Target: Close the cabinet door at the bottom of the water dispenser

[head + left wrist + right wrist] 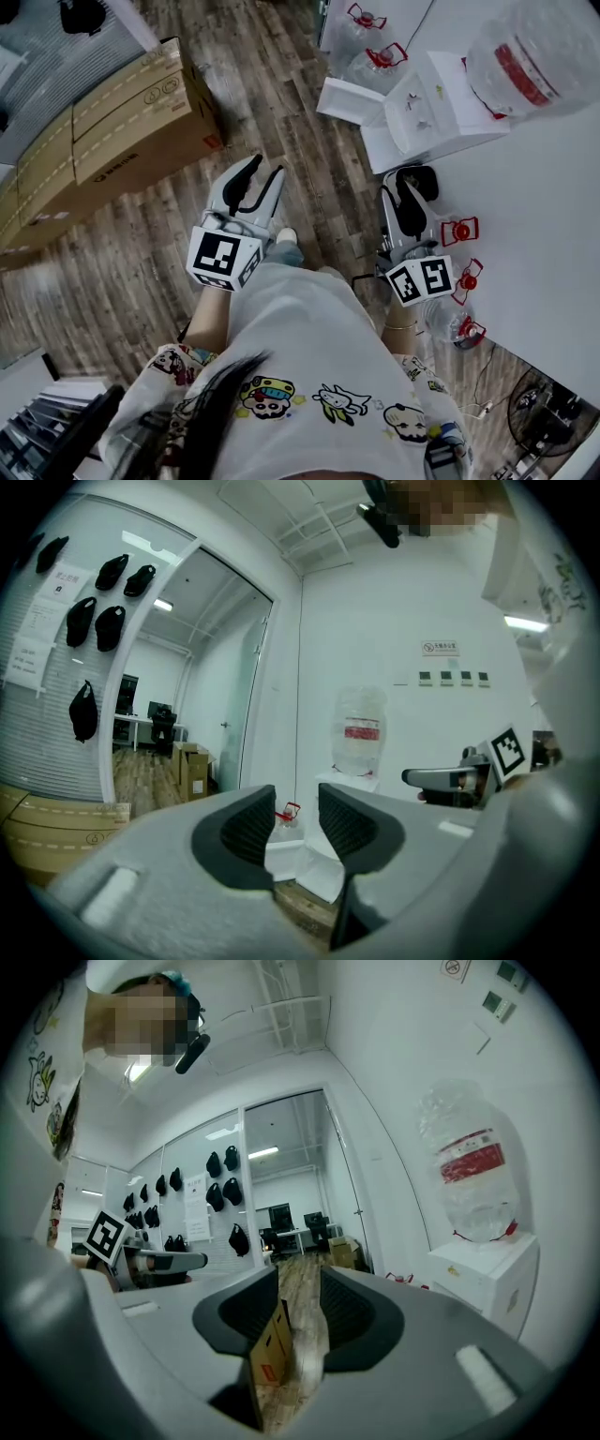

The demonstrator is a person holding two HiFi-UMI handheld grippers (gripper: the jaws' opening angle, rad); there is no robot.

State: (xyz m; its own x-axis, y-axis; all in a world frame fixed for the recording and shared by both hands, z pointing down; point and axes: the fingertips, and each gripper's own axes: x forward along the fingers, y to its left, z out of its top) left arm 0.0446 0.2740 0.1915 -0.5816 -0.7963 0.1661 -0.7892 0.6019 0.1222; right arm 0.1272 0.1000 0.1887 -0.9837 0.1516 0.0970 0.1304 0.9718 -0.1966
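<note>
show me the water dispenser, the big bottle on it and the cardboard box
water dispenser (459,105), head view, on its white body
bottle (562,37), head view, on its clear side
cardboard box (131,122), head view, on its top face

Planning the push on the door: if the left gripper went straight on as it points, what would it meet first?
Probably the open cabinet door at the foot of the water dispenser, seen between the open jaws of the left gripper. Nothing nearer shows; depth is unclear.
</note>
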